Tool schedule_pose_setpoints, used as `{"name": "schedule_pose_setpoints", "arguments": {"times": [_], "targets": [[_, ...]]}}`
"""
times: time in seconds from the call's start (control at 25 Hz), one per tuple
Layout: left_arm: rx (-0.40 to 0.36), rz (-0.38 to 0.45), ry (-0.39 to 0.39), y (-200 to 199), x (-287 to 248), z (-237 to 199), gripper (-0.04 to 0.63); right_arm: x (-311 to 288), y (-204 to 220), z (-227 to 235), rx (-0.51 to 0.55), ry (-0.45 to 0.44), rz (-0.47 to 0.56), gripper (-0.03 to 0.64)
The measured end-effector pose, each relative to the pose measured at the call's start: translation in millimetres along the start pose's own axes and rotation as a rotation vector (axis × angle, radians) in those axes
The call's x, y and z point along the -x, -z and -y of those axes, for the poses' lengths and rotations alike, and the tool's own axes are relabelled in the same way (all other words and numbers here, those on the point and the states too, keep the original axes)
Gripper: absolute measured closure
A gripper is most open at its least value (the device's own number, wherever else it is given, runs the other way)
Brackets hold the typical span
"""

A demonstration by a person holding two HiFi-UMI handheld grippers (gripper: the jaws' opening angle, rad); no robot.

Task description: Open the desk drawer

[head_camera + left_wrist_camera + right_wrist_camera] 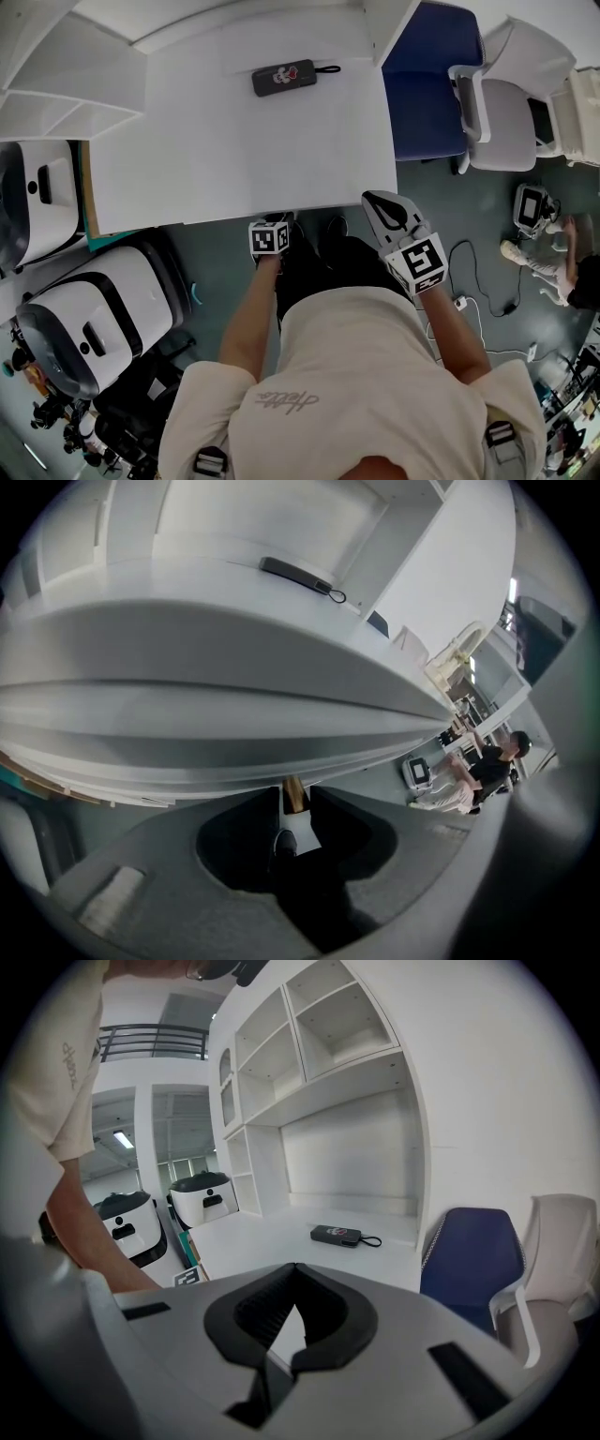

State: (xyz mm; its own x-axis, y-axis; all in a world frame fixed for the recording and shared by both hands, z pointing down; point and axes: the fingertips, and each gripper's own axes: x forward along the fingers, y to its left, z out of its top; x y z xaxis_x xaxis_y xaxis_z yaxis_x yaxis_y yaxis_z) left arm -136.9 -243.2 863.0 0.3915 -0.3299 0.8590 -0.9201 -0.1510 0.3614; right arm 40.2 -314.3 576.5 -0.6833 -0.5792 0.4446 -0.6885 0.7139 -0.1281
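The white desk [234, 141] fills the upper head view, and no drawer shows out past its front edge. In the left gripper view the drawer front [234, 728] spans the picture as a pale band just above the jaws. My left gripper [296, 791] sits right under that band's lower edge, its jaws a narrow gap apart with nothing between them. In the head view only its marker cube [269, 237] shows at the desk's edge; the jaws are hidden beneath. My right gripper [374, 198] [295, 1269] hangs in the air off the desk's front right corner, shut and empty.
A black pouch with a loop [284, 77] [336, 1235] lies at the back of the desk. A blue chair [427, 75] and a pale chair [511, 122] stand to the right. White machines [89, 319] crowd the left. A person [548, 262] sits on the floor at right.
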Motion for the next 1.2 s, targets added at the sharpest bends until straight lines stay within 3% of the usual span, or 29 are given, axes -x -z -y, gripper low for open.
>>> {"name": "schedule_pose_setpoints", "arguments": {"times": [0.24, 0.64, 1.2], "targets": [[0.027, -0.010, -0.022, -1, -4, 0, 0.495, 1, 4, -2, -0.006, -0.009, -0.015, 0.615], [0.013, -0.030, 0.015, 1, -5, 3, 0.499, 2, 8, -5, -0.028, -0.027, 0.004, 0.614], [0.002, -0.077, -0.020, 46, 8, 15, 0.499, 26, 28, -11, -0.048, -0.036, 0.016, 0.614]]}}
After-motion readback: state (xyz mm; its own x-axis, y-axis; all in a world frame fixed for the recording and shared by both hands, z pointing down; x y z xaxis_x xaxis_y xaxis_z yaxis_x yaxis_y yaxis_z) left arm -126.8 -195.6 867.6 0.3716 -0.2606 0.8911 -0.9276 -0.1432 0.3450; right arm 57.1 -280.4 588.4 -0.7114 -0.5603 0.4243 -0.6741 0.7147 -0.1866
